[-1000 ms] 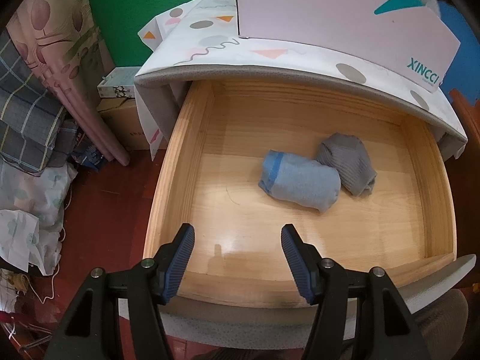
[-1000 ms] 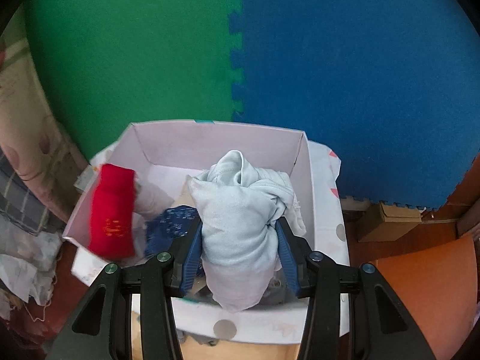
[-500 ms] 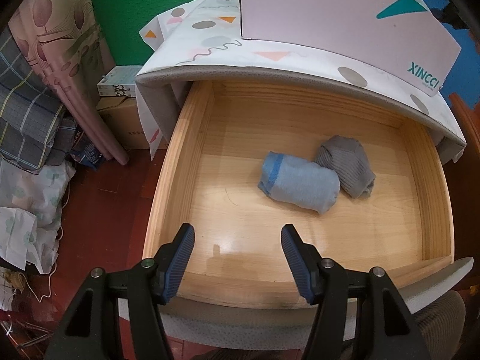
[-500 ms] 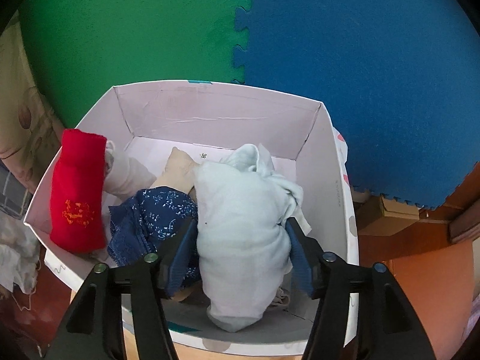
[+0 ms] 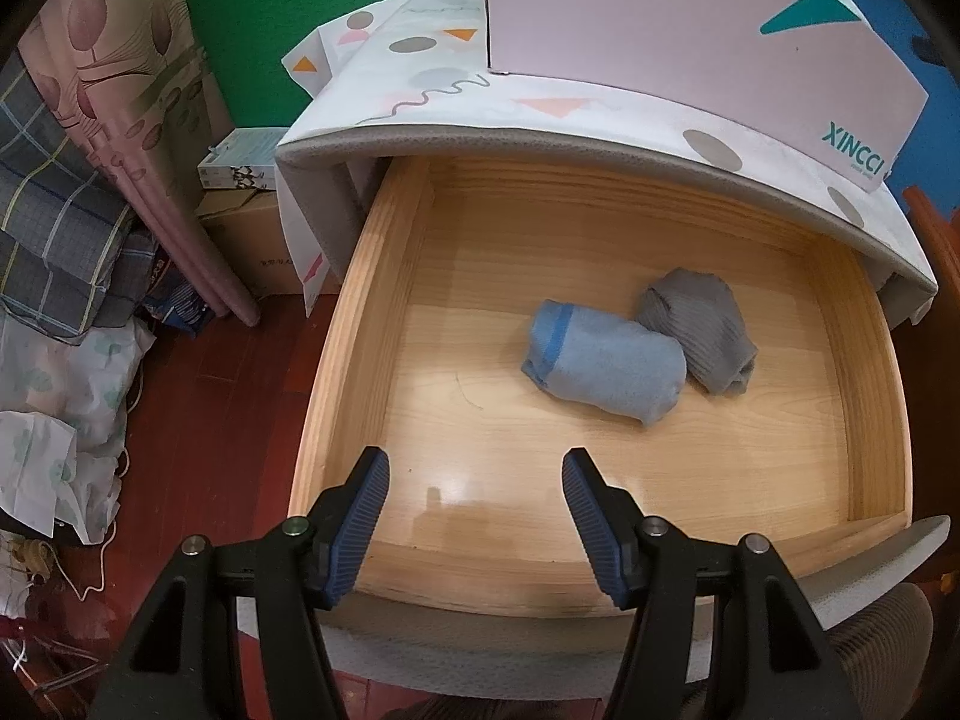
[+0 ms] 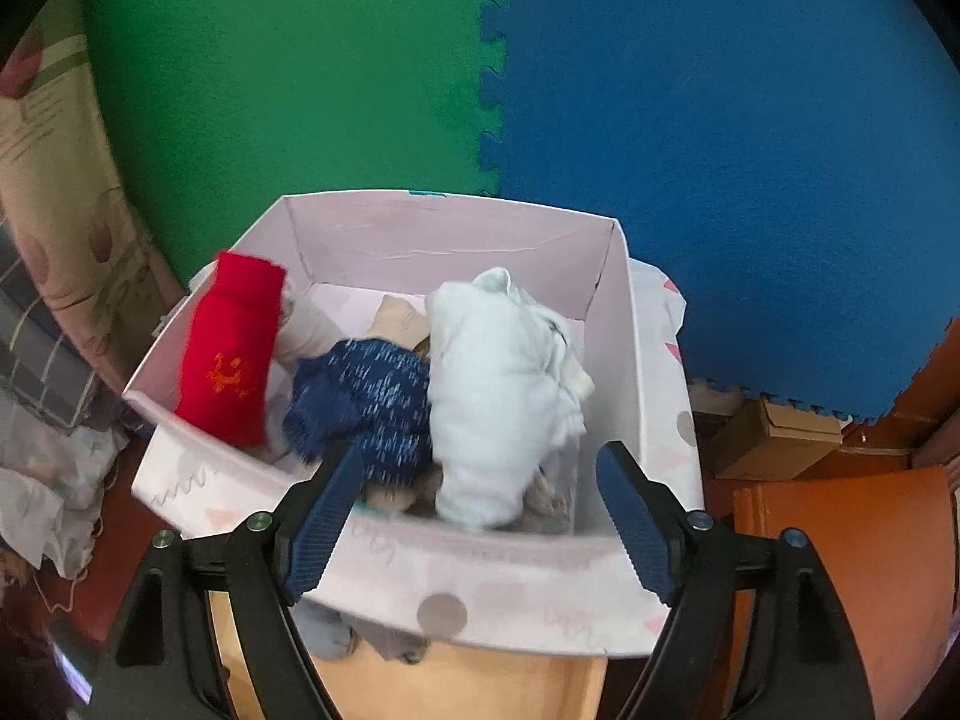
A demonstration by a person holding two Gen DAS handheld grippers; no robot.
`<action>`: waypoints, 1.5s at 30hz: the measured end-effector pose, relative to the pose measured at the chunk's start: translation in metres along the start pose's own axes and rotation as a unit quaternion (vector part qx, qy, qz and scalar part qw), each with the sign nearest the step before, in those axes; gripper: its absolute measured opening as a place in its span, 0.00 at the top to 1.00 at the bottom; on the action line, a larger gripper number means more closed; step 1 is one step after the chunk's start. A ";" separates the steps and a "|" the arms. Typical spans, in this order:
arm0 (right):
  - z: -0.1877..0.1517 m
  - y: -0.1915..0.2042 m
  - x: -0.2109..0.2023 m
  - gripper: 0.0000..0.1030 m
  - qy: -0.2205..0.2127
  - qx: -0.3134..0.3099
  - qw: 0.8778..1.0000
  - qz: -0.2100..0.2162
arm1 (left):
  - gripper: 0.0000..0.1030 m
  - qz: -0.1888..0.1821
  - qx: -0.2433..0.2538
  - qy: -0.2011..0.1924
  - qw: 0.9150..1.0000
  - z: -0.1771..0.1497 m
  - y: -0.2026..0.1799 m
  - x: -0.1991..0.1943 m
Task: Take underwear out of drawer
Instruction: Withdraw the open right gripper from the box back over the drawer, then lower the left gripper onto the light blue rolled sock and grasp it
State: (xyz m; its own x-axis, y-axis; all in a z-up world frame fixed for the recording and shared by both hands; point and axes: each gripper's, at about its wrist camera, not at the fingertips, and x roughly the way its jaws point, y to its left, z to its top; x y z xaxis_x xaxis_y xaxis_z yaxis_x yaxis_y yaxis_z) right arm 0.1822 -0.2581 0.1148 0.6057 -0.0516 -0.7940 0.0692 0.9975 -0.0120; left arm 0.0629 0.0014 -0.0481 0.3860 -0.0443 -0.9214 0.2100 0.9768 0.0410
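- My right gripper (image 6: 480, 516) hangs over the pink cardboard box (image 6: 384, 576) on the dresser top, its jaws having just been opening; nothing sits between the blue pads now, and the pale blue-white bundle (image 6: 498, 396) rests in the box, let go.
- Beside that bundle in the box lie a navy patterned roll (image 6: 366, 402) and a red roll (image 6: 231, 354) propped against the left wall; something beige shows under them, too hidden to name.
- My left gripper (image 5: 474, 516) hovers above the front of the open wooden drawer (image 5: 354, 372), jaws parted and empty.
- Two pieces are left in the drawer: a light blue roll (image 5: 606, 366) and a grey ribbed roll (image 5: 702, 330), touching each other toward the right rear.
- By my reckoning the job is well past halfway, with those two still to lift out.
- The drawer floor is pale glossy wood; a patterned white cloth (image 5: 420, 90) covers the dresser top.
- Green and blue foam mats (image 6: 720, 120) line the wall, the floor is dark red wood (image 5: 198, 396), and folded bedding and bags are piled at the left.
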 end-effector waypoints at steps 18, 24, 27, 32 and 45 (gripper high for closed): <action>-0.150 -0.006 0.014 0.18 0.087 0.004 0.996 0.017 | 0.40 0.012 0.002 0.013 1.000 -0.001 0.001 0.005; -0.190 0.000 0.041 0.18 0.134 0.008 0.991 0.024 | 0.40 0.016 0.002 0.017 1.000 -0.001 0.001 0.006; -0.198 0.001 0.048 0.18 0.140 0.004 0.990 0.022 | 0.40 0.015 0.004 0.021 1.000 -0.001 0.000 0.008; -0.211 0.004 0.060 0.18 0.157 -0.009 0.987 0.017 | 0.40 0.010 0.002 0.030 1.000 -0.002 0.001 0.010; -0.218 0.006 0.077 0.14 0.194 -0.020 0.981 0.005 | 0.40 0.019 -0.002 0.025 1.000 -0.002 0.000 0.008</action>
State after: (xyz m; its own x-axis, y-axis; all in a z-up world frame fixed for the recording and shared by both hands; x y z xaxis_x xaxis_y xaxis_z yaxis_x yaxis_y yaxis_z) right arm 0.0570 -0.2459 -0.0791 0.2583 -0.0269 -0.9657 0.0289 0.9994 -0.0201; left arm 0.0640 0.0019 -0.0564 0.3491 0.0036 -0.9371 0.1930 0.9783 0.0757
